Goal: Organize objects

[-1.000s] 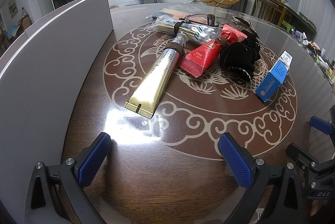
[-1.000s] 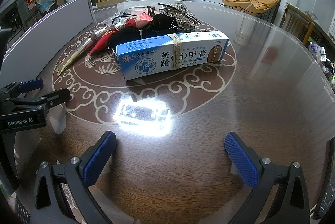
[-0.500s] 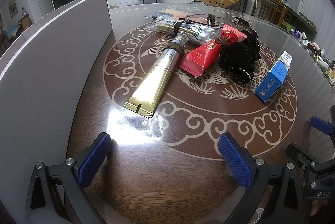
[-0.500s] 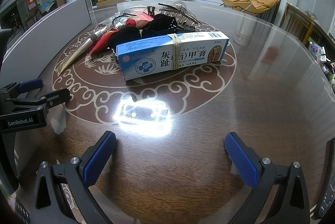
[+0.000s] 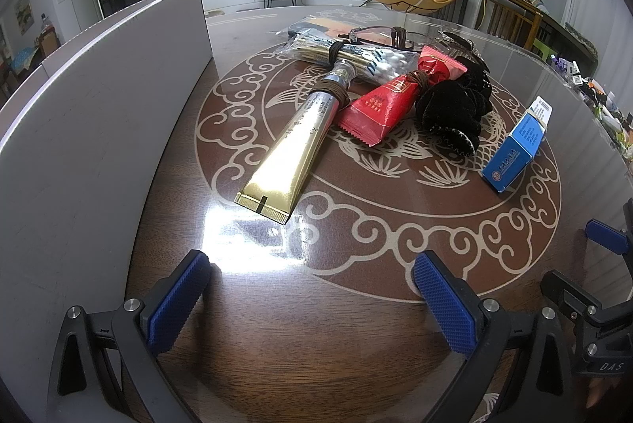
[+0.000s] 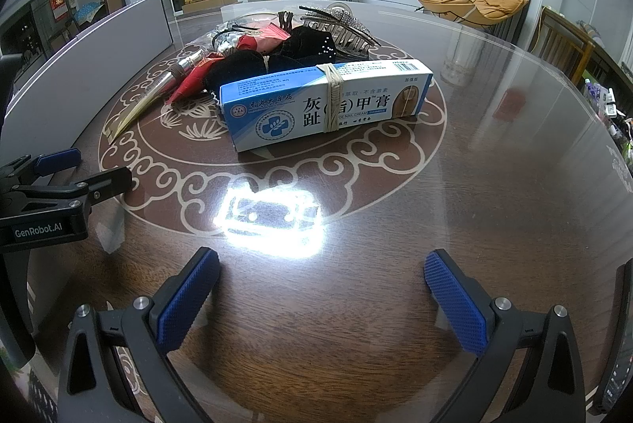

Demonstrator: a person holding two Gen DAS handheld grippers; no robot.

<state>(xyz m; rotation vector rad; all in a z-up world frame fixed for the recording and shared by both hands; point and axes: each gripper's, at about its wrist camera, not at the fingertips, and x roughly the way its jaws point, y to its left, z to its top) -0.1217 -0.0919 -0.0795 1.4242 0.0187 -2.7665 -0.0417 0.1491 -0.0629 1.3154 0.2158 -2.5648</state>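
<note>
Both hand-held grippers, the left gripper point(image 5: 310, 294) and the right gripper point(image 6: 322, 294), are held spread wide and empty just above the glass-topped table point(image 6: 514, 186), and nothing is seen to have shifted over the last second, so the sorting is judged not yet begun. The blue nail-cream box point(image 6: 328, 106), the gold tube point(image 5: 294, 142), the red sachet point(image 5: 389, 101) and the black scrunchie point(image 5: 451, 110) are left clustered mid-table. No open container is shown; only a grey panel point(image 5: 99, 114) is seen at the left, its inside hidden.
</note>
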